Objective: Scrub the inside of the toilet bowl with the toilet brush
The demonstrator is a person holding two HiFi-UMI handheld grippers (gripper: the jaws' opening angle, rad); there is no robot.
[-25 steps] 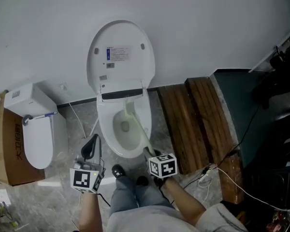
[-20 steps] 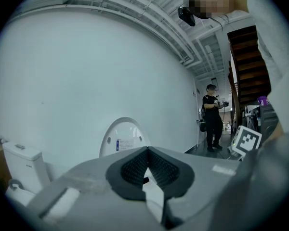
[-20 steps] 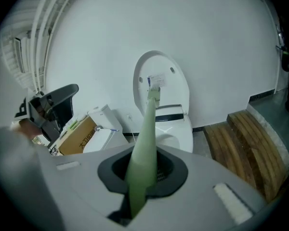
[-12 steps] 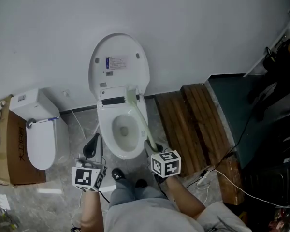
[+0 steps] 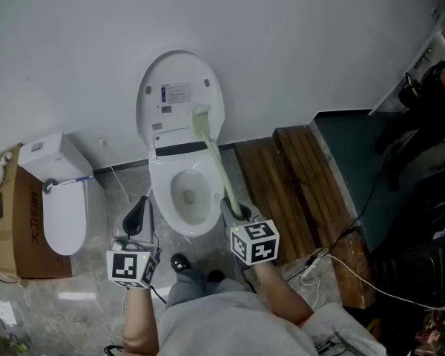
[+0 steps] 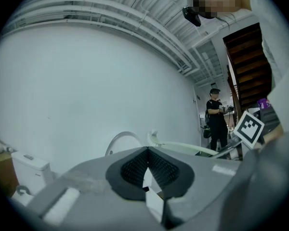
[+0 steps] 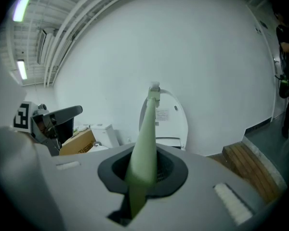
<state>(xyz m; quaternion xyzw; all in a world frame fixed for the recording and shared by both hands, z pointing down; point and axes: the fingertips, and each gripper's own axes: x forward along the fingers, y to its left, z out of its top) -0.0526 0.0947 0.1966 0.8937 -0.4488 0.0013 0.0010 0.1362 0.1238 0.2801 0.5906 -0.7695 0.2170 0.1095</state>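
Note:
A white toilet stands against the wall, its lid (image 5: 179, 95) raised and its bowl (image 5: 189, 191) open. My right gripper (image 5: 232, 212) is shut on the pale green toilet brush handle (image 5: 219, 173). The brush head (image 5: 200, 117) is lifted out of the bowl, in front of the lid. In the right gripper view the handle (image 7: 145, 138) runs up from the gripper (image 7: 143, 170) to the brush head (image 7: 155, 88), before the lid (image 7: 172, 117). My left gripper (image 5: 139, 225) hangs left of the bowl, shut and empty; in its own view the gripper (image 6: 147, 170) faces the lid (image 6: 121, 139) and the brush (image 6: 183, 147).
A second white toilet (image 5: 55, 199) and a cardboard box (image 5: 11, 228) stand at the left. Wooden planks (image 5: 289, 188) lie right of the toilet, with cables (image 5: 334, 262) on the floor. A person in black (image 6: 216, 117) stands beyond, at the right.
The brush head has risen out of the bowl and now sits up against the raised lid. The left gripper has hardly moved.

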